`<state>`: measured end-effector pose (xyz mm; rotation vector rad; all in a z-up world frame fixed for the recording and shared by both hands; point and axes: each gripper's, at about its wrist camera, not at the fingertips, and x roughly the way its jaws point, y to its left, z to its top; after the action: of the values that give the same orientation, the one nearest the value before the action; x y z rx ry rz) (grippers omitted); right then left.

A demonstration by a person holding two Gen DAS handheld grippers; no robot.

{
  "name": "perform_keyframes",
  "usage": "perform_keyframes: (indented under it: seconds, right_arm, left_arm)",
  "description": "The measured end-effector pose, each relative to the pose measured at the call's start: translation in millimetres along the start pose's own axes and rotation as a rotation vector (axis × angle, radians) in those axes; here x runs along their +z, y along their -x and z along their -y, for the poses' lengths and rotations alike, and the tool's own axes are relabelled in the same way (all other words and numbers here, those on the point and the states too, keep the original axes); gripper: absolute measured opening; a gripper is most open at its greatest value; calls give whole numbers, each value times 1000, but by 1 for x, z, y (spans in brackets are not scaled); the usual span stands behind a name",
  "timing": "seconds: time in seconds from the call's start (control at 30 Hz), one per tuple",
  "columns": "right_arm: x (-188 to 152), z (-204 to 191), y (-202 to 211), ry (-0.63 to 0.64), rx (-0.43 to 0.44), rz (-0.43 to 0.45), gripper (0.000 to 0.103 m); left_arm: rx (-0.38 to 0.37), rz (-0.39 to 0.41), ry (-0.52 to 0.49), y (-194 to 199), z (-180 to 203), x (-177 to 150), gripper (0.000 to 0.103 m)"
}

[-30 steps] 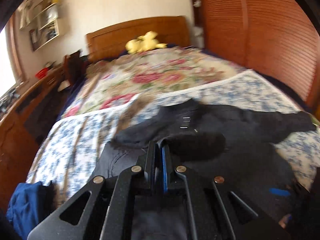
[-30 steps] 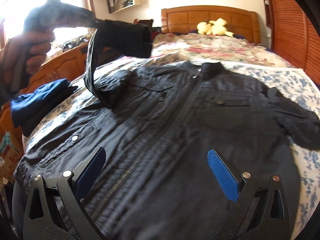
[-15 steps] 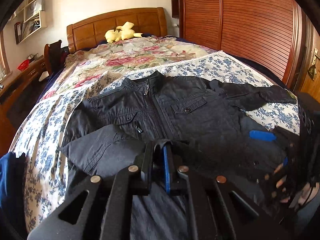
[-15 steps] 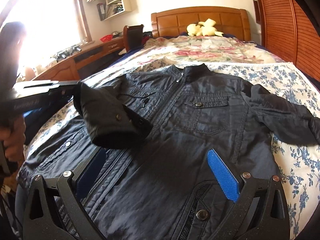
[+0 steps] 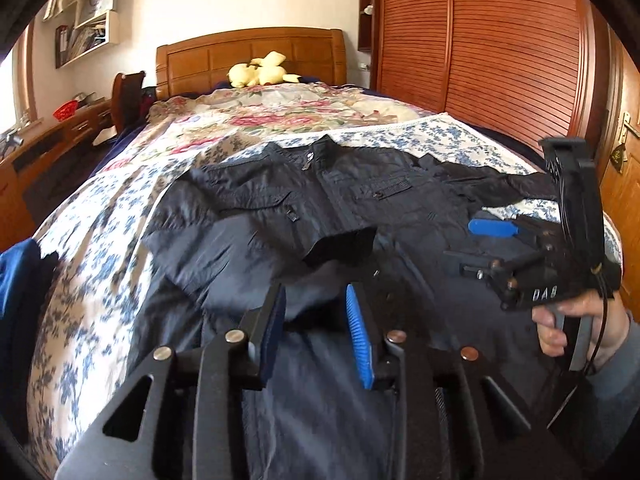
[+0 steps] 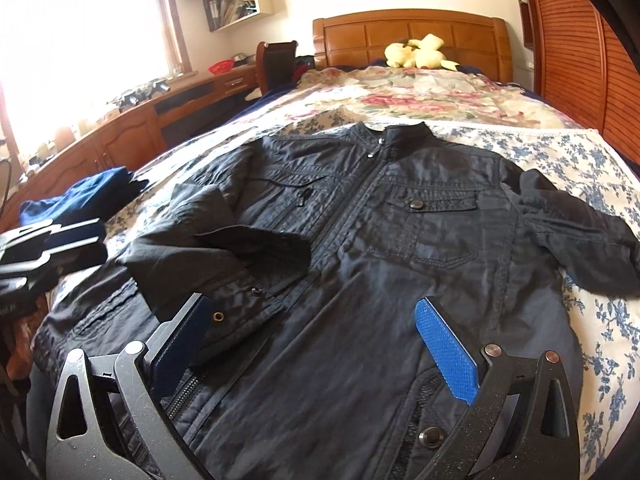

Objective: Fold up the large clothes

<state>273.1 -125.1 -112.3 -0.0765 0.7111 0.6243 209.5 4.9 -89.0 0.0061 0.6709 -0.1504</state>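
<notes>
A folded blue garment (image 6: 84,194) sits at the left edge of the bed (image 6: 560,152), beside a wooden dresser (image 6: 132,136). Just right of it, the left tool (image 5: 316,320) hovers over the lower left part of the black jacket (image 6: 400,240) with its jaws parted and nothing between them; the blue ribbed pad (image 5: 359,336) and its darker partner stand clear of the cloth. The jacket lies flat, front up, zipped, collar toward the headboard (image 6: 412,36), spread across the blue-flowered sheet (image 6: 592,320). Its fabric is thin, matte and creased, with stitched seams, flap chest pockets and metal snaps. The left sleeve (image 6: 224,252) is folded inward across the chest, its cuff ending near the zip, just ahead of the left tool. Further right, the right tool (image 6: 320,344) hangs above the jacket's hem, jaws spread wide and empty, one pad by the folded cuff, the other over the right lower panel. The right sleeve (image 6: 580,236) stretches straight out toward the bed's right edge, its end resting on the sheet. Beyond the collar lies a rose-patterned quilt (image 6: 420,96) with a yellow plush toy (image 6: 420,54) at the headboard. Bare sheet rings the jacket on the right side and near the collar; a slatted wooden wardrobe (image 5: 500,52) stands close along the bed's right side.
</notes>
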Motion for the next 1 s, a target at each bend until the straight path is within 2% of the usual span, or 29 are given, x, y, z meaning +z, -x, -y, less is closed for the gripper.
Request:
perform_keyframes:
  seconds: [0.13,0.6,0.83,1.0]
  right_arm:
    - [1,-10,-7,16,15,-10,103]
    - [-2,-51,-48,82,93,-88,103]
    - [-8,-52,-72,72,148,-161,103]
    - [-10,-55,-76,82,133,-178,102]
  left_arm:
    - [47,9,21,10,-12,-16,30]
    - [112,31,106,34,-52,-50,30]
    - [126,30,124,42,-63,-61,30]
    - [118,32,138,50,-66,-65,30]
